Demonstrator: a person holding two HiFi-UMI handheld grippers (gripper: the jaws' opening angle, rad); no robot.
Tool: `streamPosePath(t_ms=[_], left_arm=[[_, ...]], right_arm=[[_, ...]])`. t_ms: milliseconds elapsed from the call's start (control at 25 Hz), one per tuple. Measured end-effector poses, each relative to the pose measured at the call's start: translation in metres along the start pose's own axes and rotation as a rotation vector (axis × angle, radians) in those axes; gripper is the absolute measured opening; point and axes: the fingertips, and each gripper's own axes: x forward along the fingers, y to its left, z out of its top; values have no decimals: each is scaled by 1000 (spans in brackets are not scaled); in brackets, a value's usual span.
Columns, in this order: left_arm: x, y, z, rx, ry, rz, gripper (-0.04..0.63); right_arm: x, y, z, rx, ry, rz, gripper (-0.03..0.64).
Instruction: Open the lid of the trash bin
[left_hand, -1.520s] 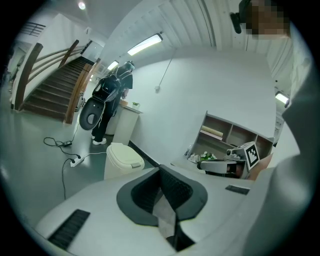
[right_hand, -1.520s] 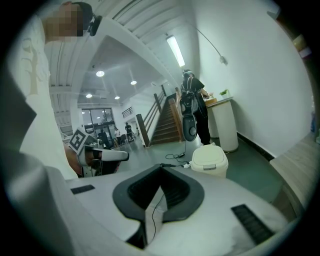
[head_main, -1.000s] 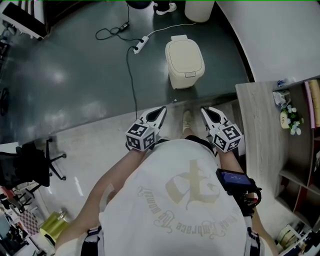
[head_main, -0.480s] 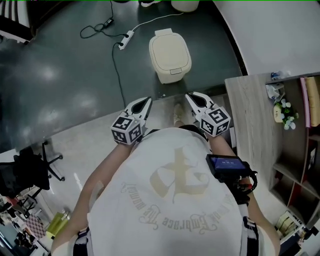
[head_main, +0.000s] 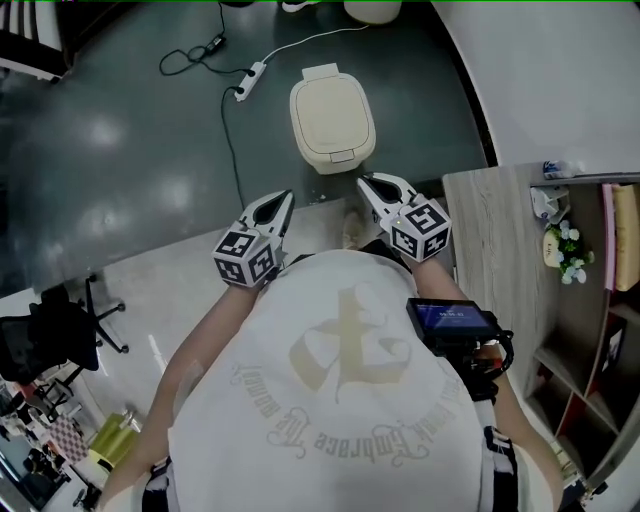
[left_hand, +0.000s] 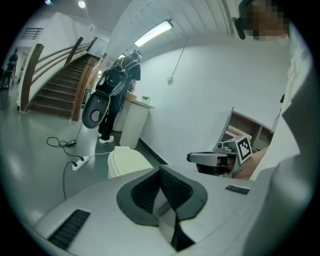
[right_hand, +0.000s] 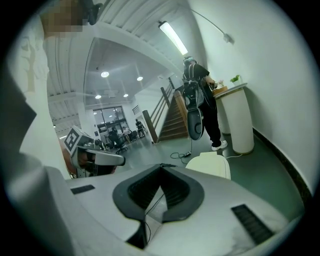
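Left gripper and right gripper, jaws together and empty, aim at the still-closed trash bin, probably to approach

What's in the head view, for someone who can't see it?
A closed cream trash bin stands on the dark floor, just ahead of a person's shut, empty left claw and right claw. A power strip lies to its left.
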Motion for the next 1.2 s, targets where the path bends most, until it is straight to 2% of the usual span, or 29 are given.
streamPosePath(t_ms=[520,720,1200], left_arm=[[53,3,28,-10,-12,98,12],[74,16,30,-31,-2,108,12],[69,30,35,-76,-5,117,12]], right_arm=[[25,-62,18,-17,45,117,5],[44,-87,16,-15,82,134,4],[56,-81,12,-30,151,140,5]])
